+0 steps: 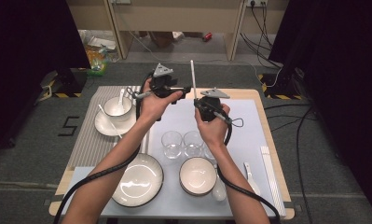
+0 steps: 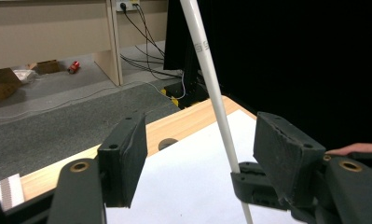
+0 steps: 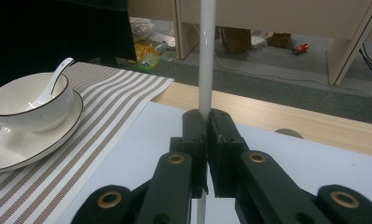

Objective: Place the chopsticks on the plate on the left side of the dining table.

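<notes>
Right tongs (image 3: 206,140): jaws pressed together on a white chopstick (image 3: 206,56), which they pinch low on its shaft. The chopstick stands upright above them, slightly tilted, its upper end rising past the far edge of the surface (image 1: 249,95) in the high view. The right tongs (image 1: 196,101) are held above the far middle of the surface, over the pale mat (image 1: 249,126).

Left tongs (image 2: 200,154): jaws spread wide, nothing pressed between the pads. In the left gripper view the chopstick (image 2: 211,79) runs through the gap nearer the right-hand jaw, with the right tongs clamped on it just behind; whether that jaw touches the shaft cannot be told. In the high view the left tongs (image 1: 186,88) sit just left of the chopstick (image 1: 192,77), pointing right towards it.

Surroundings, outward:
- Three clear glasses (image 1: 172,143) stand near the middle of the mat, close together.
- A small bowl (image 1: 197,175) and a large plate (image 1: 139,179) lie at the near edge; a white spoon (image 1: 250,175) and a second chopstick (image 1: 270,175) lie to the right.
- On the striped mat (image 1: 83,140) at far left, a bowl with a spoon (image 3: 55,84) sits on a saucer (image 1: 104,126).
</notes>
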A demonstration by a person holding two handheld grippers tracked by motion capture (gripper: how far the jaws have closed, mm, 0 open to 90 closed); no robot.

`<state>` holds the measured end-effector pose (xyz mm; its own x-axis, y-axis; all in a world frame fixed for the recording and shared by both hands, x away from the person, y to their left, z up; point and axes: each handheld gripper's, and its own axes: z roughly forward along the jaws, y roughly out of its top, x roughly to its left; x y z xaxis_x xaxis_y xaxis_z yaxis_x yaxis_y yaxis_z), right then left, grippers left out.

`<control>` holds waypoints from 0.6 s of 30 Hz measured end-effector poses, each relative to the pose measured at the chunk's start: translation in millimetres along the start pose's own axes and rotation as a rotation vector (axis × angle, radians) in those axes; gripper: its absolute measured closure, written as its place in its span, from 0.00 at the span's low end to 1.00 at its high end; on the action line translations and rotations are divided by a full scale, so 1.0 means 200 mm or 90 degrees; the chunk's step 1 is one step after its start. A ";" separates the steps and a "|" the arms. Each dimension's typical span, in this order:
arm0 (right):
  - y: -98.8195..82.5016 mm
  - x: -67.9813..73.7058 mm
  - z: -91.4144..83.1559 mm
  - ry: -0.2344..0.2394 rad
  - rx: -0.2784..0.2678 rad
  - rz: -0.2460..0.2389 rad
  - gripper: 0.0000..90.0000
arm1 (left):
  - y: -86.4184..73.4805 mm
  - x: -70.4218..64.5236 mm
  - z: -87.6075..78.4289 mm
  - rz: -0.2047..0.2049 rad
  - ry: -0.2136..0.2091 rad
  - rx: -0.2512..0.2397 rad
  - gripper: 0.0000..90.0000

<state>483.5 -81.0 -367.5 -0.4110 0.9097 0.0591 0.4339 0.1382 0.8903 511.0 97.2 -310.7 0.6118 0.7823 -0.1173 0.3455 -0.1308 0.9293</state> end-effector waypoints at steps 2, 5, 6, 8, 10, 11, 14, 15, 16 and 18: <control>0.00 0.00 0.00 0.001 0.001 -0.002 0.96 | 0.01 -0.01 0.01 -0.001 0.001 0.001 0.38; 0.00 0.01 0.00 0.001 0.002 -0.002 0.96 | 0.01 -0.01 0.03 -0.002 0.000 0.004 0.39; 0.00 0.01 0.00 0.001 0.001 -0.002 0.96 | 0.02 -0.02 0.05 -0.004 0.000 0.004 0.39; 0.00 0.01 0.00 0.001 0.000 -0.005 0.96 | 0.03 -0.01 0.07 -0.013 0.002 0.006 0.40; 0.00 0.01 0.00 0.002 -0.002 -0.005 0.96 | 0.03 -0.01 0.09 -0.023 0.002 0.009 0.41; 0.00 0.01 0.00 0.003 -0.003 -0.005 0.96 | 0.03 -0.01 0.10 -0.023 0.002 0.011 0.41; 0.00 0.01 0.00 0.003 -0.002 -0.006 0.96 | 0.03 -0.01 0.12 -0.029 -0.004 0.015 0.44; 0.00 0.00 0.00 0.003 -0.002 -0.007 0.96 | 0.03 -0.01 0.13 -0.029 -0.006 0.016 0.45; 0.00 0.00 0.00 0.003 -0.002 -0.007 0.96 | 0.03 -0.02 0.14 -0.031 -0.007 0.016 0.46; 0.00 0.00 0.00 0.003 -0.005 -0.004 0.96 | 0.03 -0.02 0.15 -0.029 -0.007 0.016 0.50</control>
<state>482.6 -80.8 -367.1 -0.4170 0.9072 0.0551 0.4249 0.1410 0.8942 531.6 75.5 -315.2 0.6033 0.7807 -0.1628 0.3900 -0.1108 0.9141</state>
